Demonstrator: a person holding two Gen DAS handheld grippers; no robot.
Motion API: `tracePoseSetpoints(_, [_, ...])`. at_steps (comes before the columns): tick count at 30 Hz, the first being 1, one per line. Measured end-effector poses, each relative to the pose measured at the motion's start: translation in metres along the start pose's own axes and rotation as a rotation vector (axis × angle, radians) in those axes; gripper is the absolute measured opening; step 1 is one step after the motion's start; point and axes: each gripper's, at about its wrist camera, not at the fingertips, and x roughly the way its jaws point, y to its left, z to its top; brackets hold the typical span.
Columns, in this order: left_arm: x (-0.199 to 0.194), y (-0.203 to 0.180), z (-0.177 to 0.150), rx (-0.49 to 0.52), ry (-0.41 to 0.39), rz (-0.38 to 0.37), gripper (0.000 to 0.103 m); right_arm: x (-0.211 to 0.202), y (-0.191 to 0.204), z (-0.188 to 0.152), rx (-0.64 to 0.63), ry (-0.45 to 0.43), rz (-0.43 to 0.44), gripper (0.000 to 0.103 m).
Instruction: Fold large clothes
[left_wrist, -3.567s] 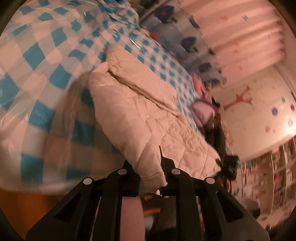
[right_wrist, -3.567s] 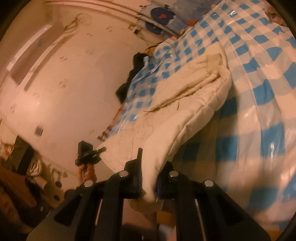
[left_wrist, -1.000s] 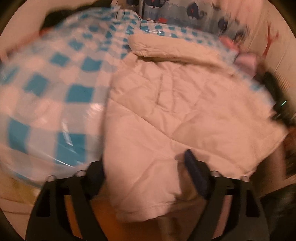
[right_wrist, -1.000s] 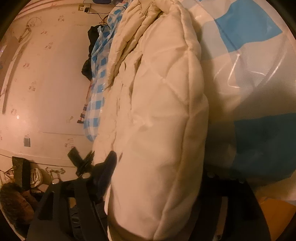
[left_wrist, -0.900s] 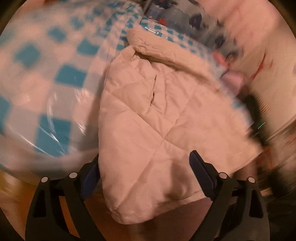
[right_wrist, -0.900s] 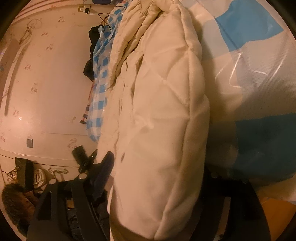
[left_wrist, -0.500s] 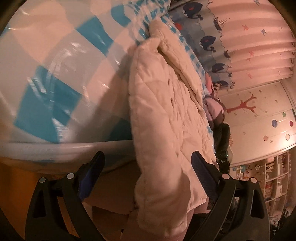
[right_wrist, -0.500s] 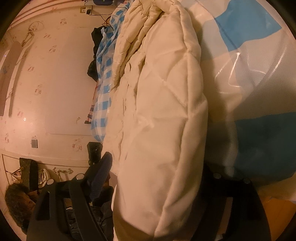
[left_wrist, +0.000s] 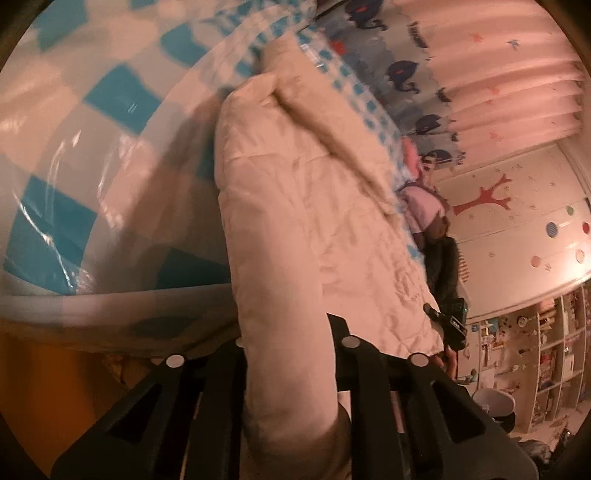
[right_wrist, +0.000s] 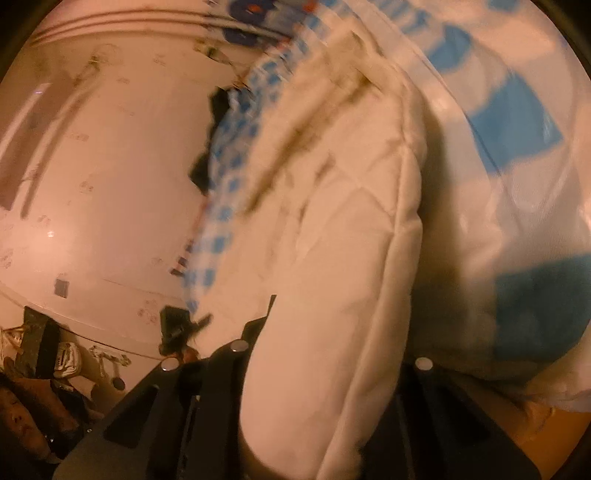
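Note:
A cream quilted coat lies on a bed covered with a blue and white checked plastic sheet. My left gripper is shut on the coat's near edge, which bunches thickly between the black fingers. In the right wrist view the same coat fills the middle, and my right gripper is shut on a fat fold of it; its right finger is hidden by the fabric. Each view shows the other gripper small at the coat's far corner: the right gripper and the left gripper.
Pink and dark clothes lie at the bed's far side under a whale-print curtain. Shelves stand at the right. A dark garment hangs off the bed near a pale wall. A person is low left.
Both grippers stood open around the coat's edge and have closed on it. The right gripper has risen, lifting its fold. The left view has rolled and swung.

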Motion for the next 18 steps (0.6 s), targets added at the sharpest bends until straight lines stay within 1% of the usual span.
tracePoseSetpoints(3, [-0.018, -0.028, -0.010, 0.058, 0.005, -0.028, 0.010, -0.020, 0.024, 0.001, -0.052, -0.028, 0.048, 0.017])
tracePoseSetpoints(5, [-0.032, -0.048, -0.025, 0.103, 0.015, -0.047, 0.010, -0.035, 0.035, -0.005, -0.080, -0.031, 0.065, 0.017])
tracePoseSetpoints(7, [-0.047, -0.055, -0.042, 0.132, 0.029, -0.069, 0.010, -0.054, 0.040, -0.016, -0.103, -0.015, 0.071, 0.017])
tracePoseSetpoints(10, [-0.056, -0.048, -0.069, 0.159, 0.079, -0.104, 0.013, -0.071, 0.031, -0.038, -0.106, 0.038, 0.047, 0.017])
tracePoseSetpoints(11, [-0.055, -0.038, -0.078, 0.146, 0.113, -0.126, 0.022, -0.073, 0.024, -0.046, -0.099, 0.062, 0.027, 0.017])
tracePoseSetpoints(12, [-0.055, -0.029, -0.086, 0.134, 0.134, -0.138, 0.037, -0.074, 0.016, -0.052, -0.083, 0.086, 0.025, 0.018])
tracePoseSetpoints(13, [-0.054, -0.018, -0.093, 0.122, 0.148, -0.131, 0.047, -0.071, 0.003, -0.060, -0.053, 0.132, 0.028, 0.023])
tracePoseSetpoints(14, [-0.055, -0.004, -0.097, 0.099, 0.139, -0.105, 0.061, -0.069, -0.008, -0.065, -0.030, 0.154, 0.025, 0.032])
tracePoseSetpoints(15, [-0.056, 0.009, -0.099, 0.069, 0.131, -0.104, 0.066, -0.067, -0.020, -0.069, 0.000, 0.166, 0.039, 0.039])
tracePoseSetpoints(16, [-0.058, 0.023, -0.099, 0.027, 0.122, -0.119, 0.067, -0.067, -0.028, -0.071, 0.022, 0.168, 0.055, 0.050])
tracePoseSetpoints(17, [-0.060, 0.036, -0.098, -0.010, 0.106, -0.125, 0.070, -0.069, -0.038, -0.071, 0.048, 0.157, 0.071, 0.057])
tracePoseSetpoints(18, [-0.060, 0.044, -0.097, -0.031, 0.094, -0.117, 0.076, -0.071, -0.046, -0.070, 0.070, 0.139, 0.084, 0.059])
